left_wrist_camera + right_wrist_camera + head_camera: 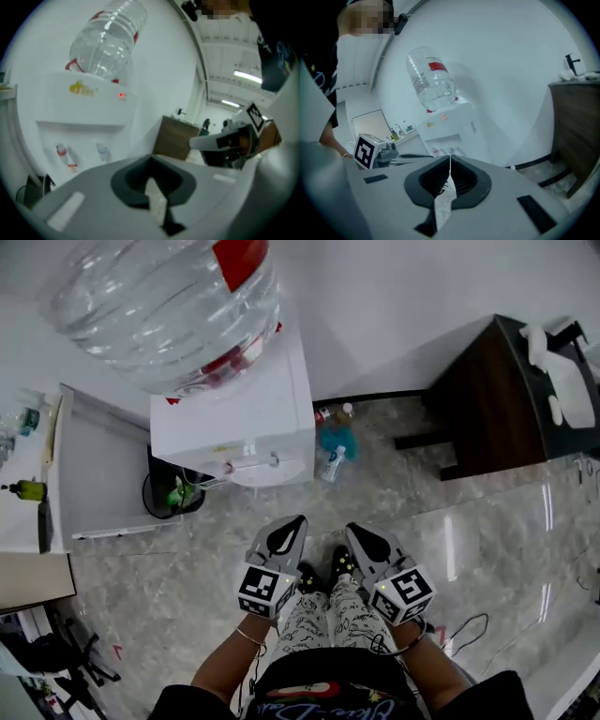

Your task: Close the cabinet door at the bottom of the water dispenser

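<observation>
The white water dispenser (253,418) stands against the wall with a big clear bottle (169,306) on top. Its bottom cabinet door (103,465) hangs swung out to the left, and the dark inside (173,493) shows something green. My left gripper (286,532) and right gripper (361,538) are held side by side above the person's shoes, a short way in front of the dispenser and touching nothing. Both are shut and empty. The left gripper view (151,159) faces the dispenser's taps (68,157). The right gripper view (450,157) shows the dispenser (450,126) farther off.
A dark wooden cabinet (497,390) stands at the back right. Small bottles (333,442) sit on the floor beside the dispenser's right side. A white counter (23,521) with bottles runs along the left. Cables (469,624) lie on the marble floor at the right.
</observation>
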